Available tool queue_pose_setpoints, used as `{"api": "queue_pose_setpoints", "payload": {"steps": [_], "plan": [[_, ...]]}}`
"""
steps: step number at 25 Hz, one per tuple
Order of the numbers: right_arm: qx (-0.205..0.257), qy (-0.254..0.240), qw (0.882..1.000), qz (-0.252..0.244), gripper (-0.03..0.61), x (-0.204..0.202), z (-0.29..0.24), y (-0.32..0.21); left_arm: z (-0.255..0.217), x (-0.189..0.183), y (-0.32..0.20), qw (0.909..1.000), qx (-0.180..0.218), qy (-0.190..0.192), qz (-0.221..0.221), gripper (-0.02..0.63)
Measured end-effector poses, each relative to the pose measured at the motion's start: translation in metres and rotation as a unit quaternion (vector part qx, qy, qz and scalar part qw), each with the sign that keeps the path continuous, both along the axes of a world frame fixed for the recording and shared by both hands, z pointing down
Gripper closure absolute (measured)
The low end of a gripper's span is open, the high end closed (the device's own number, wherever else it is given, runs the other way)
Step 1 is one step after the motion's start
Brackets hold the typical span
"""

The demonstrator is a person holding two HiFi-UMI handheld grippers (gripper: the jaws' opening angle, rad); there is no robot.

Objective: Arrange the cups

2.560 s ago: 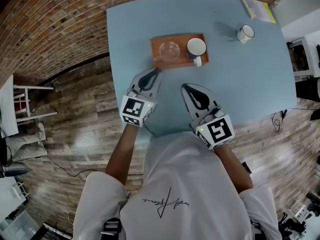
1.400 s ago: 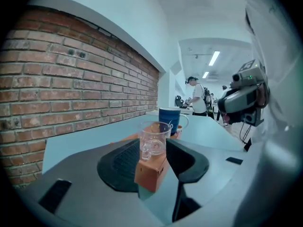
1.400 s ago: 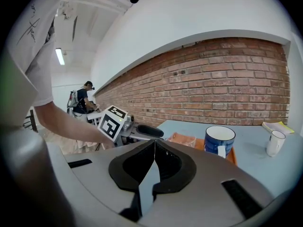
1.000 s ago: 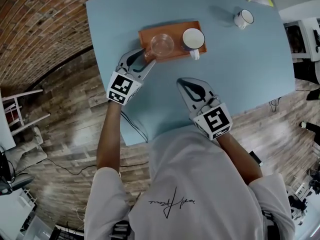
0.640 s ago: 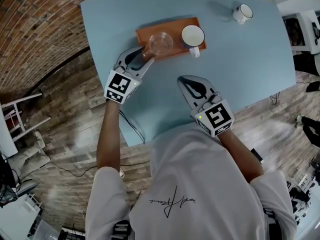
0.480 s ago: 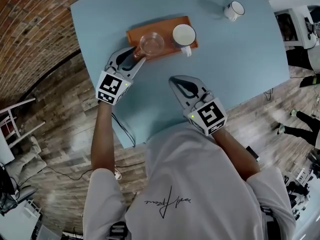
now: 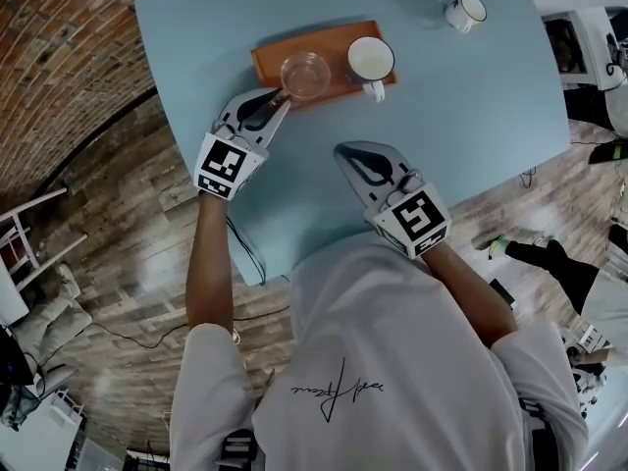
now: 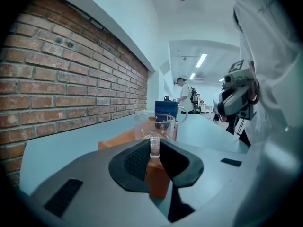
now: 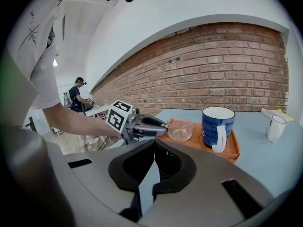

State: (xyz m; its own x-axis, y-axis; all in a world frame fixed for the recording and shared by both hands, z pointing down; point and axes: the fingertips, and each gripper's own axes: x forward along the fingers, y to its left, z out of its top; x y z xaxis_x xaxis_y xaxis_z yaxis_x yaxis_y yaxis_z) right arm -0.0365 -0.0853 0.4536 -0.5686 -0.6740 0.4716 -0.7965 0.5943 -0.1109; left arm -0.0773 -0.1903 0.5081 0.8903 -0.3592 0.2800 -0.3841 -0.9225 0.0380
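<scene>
Clamping the clear handle of the glass cup point(image 7: 303, 74) point(image 8: 155, 124), your left gripper point(image 7: 278, 96) point(image 8: 154, 148) has just been closing its jaws, and the left gripper view shows that handle pinched between the pads. The cup stands upright, mouth up, at the left end of the orange tray point(image 7: 265, 59) point(image 8: 113, 140), near the far left side of the blue table point(image 7: 471, 106). Its long axis runs vertically, and its handle points off the tray's near edge, back towards you and to your left, straight into your gripper.

Just beside the glass, on the right half of the same tray, stands the blue mug point(image 7: 370, 59) point(image 9: 217, 122). It is upright too, white inside, with its white handle pointing towards your edge of the table. The two cups sit close together, so the mug blocks the glass on its right side.

Your right gripper point(image 7: 343, 150) point(image 9: 154, 143) hangs over bare table in front of you, its jaws pressed together with nothing between them, well apart from the tray. A small white mug point(image 7: 464, 11) point(image 9: 276, 122) stands upright alone near the table's far right corner, well apart from the tray. A brick wall point(image 9: 227, 70) runs behind the table, and wood flooring point(image 7: 118, 224) lies to your left.
</scene>
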Motion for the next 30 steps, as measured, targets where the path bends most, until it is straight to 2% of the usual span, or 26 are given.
{"api": "queue_pose_setpoints", "payload": {"steps": [5,9,17,30], "plan": [[-0.006,0.004,1.000,0.000,0.555,-0.001,0.003,0.001,-0.001,0.000,0.001,0.9999,0.004,0.009,-0.004,0.555],[-0.007,0.006,1.000,-0.002,0.555,-0.001,0.005,0.001,-0.002,0.001,0.002,0.9996,0.006,0.019,-0.022,0.558],[-0.003,0.007,1.000,-0.002,0.555,-0.003,0.004,0.002,-0.003,-0.001,0.009,0.9981,0.014,0.016,-0.058,0.560],[0.007,0.002,1.000,-0.002,0.555,-0.002,-0.002,0.003,-0.007,-0.006,0.016,0.9946,0.001,0.023,-0.101,0.561]]}}
